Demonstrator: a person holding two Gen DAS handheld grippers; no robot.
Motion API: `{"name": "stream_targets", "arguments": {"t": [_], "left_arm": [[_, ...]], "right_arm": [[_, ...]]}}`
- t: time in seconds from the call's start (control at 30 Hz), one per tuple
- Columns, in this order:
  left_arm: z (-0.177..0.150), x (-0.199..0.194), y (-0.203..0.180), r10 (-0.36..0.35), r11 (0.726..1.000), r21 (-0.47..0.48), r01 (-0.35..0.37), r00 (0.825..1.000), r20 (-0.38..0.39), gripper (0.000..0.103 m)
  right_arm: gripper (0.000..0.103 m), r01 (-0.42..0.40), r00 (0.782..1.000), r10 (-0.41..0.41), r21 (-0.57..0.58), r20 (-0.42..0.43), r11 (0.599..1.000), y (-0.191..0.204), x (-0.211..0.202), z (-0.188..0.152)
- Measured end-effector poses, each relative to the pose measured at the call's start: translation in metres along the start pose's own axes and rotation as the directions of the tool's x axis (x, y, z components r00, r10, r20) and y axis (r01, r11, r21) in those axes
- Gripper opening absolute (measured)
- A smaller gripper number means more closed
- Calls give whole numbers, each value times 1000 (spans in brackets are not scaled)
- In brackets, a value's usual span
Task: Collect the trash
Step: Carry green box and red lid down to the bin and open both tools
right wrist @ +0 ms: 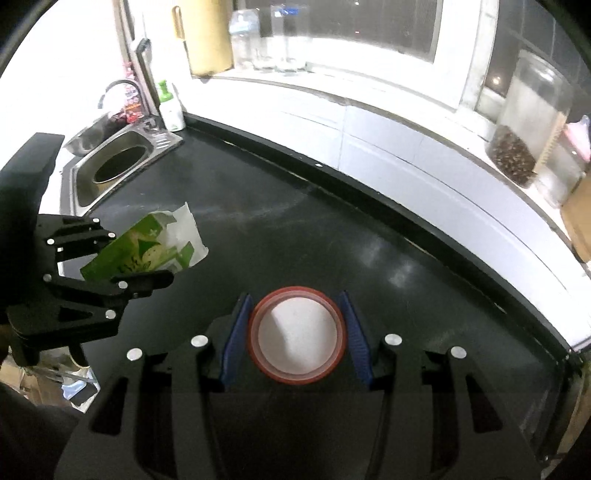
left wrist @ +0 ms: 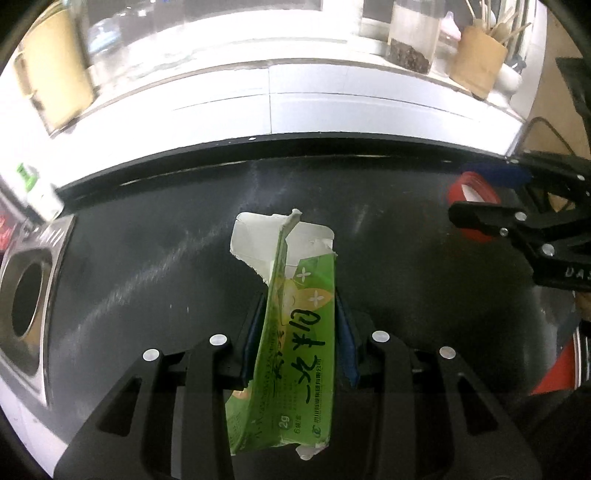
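Observation:
My left gripper [left wrist: 300, 339] is shut on a torn green and white carton [left wrist: 295, 332], held above the black counter [left wrist: 147, 266]. The carton and left gripper also show in the right wrist view, carton [right wrist: 147, 247], gripper [right wrist: 122, 258], at the left. My right gripper [right wrist: 297, 332] has its blue pads on both sides of a red-rimmed white cup [right wrist: 297, 334], seen from above, and grips it. In the left wrist view the right gripper [left wrist: 491, 195] appears at the far right around the red cup [left wrist: 471, 192].
A steel sink [right wrist: 110, 166] with a round drain lies at the counter's left end, also in the left wrist view [left wrist: 26, 295]. A soap bottle [right wrist: 170, 107] stands beside it. Jars [left wrist: 413, 33], a wooden utensil holder [left wrist: 476, 62] and bottles [right wrist: 243, 37] line the white windowsill.

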State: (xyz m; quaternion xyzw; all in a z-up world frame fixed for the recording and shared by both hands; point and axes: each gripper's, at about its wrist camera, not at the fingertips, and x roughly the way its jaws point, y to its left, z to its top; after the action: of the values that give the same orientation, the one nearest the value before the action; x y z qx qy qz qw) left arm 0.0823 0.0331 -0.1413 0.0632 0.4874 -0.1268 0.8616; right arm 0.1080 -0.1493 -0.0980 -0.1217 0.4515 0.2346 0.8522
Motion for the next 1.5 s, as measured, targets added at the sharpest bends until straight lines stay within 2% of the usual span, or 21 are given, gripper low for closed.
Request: {"name": "stream_targets", "arguments": {"t": [0.07,0.23,0.43,0.63,0.8,0.9,1.0,1.2,1.27,1.3,1.33,1.5], "left_arm": [[-9,-6,-15,9,1000,-5,-9,1000,10,36],[-13,-14,-27,37,999,-18,-37,999,28,36],[-19,-28,-27,74,996,-49,-72,996,45,36],[-38,-54,-2,133,984,-124,-125,989,58,36],[-72,-84,32,210,958,-211,-195,977,49,36],[-105,-107,61,273,922,-292,-254,961,28,36],[-147,-131,92,341,868,-379,-321,940,-15,36],[-241,-174,153,447,714,-539,-447,883,-139,36],[-276,-188,172,474,652,-583,-486,861,-187,36],[-287,-193,177,479,634,-595,-494,855,-199,36],[-303,-199,185,485,604,-616,-506,846,-219,36],[-369,-213,220,490,498,-681,-537,822,-290,36]], "right_arm": [[49,0,1000,0,-7,5,1000,3,-8,-6],[49,0,1000,0,-26,20,1000,11,-28,-16],[49,-7,999,9,-53,34,999,22,-37,-16],[49,-45,998,49,-102,38,994,51,-39,-8],[49,-117,992,124,-186,31,976,105,-32,8],[49,-172,983,183,-251,20,953,150,-25,19],[49,-241,967,254,-320,0,916,203,-18,29],[49,-377,919,388,-459,-75,804,326,-3,35],[49,-422,898,425,-495,-113,760,368,4,34],[49,-445,886,443,-512,-134,735,391,7,32],[49,-468,874,460,-527,-156,710,413,11,30],[49,-543,830,503,-556,-241,629,500,28,17]]}}
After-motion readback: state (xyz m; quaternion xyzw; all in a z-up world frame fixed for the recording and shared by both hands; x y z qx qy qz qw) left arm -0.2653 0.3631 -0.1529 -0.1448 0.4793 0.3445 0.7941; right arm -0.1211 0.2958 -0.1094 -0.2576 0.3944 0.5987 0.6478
